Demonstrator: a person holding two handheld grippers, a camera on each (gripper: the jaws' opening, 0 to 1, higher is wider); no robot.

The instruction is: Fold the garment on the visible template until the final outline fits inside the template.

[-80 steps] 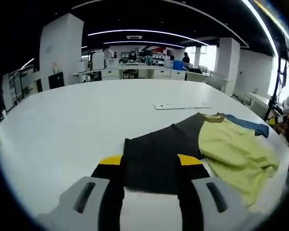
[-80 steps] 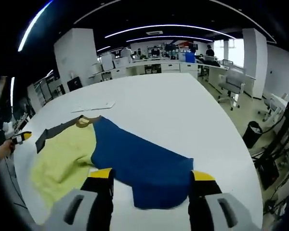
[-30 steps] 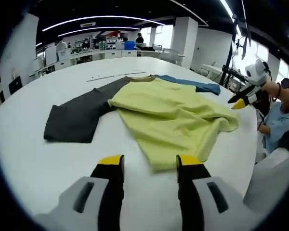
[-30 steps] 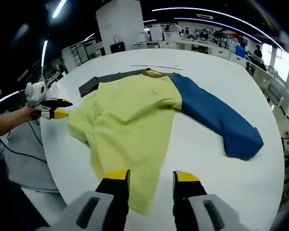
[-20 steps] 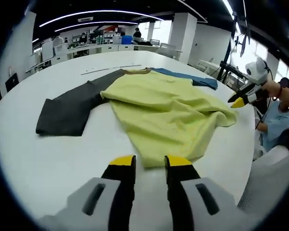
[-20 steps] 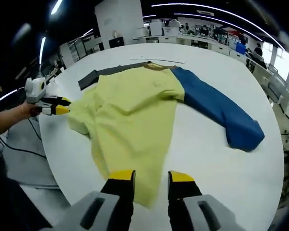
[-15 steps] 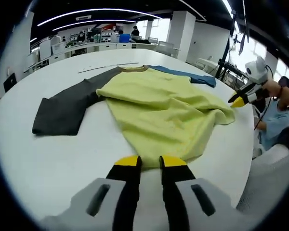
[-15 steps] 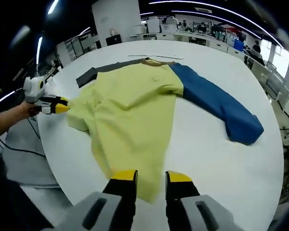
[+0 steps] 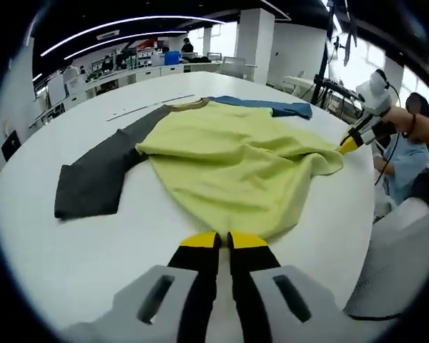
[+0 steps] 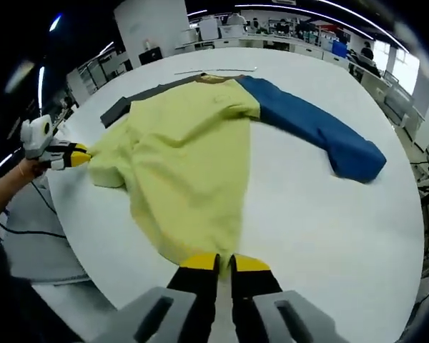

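Left gripper view, left claw [image 9: 222,239] closed at garment [image 9: 236,164] hem, white table [image 9: 93,243].

- The white round tabletop [image 10: 329,236] lies bare beside the blue sleeve [image 10: 311,132] and beyond it: open passage.
- In the left gripper view, bare tabletop surrounds the dark grey sleeve [image 9: 93,182].
- The crumpled yellow cloth body [image 9: 236,164] of the garment covers the near middle.
- A thin white flat strip [image 9: 150,106] lies past the collar.

Both views look low and close across the white table [image 9: 71,243] from opposite hem corners, sharing the garment [image 9: 236,161].
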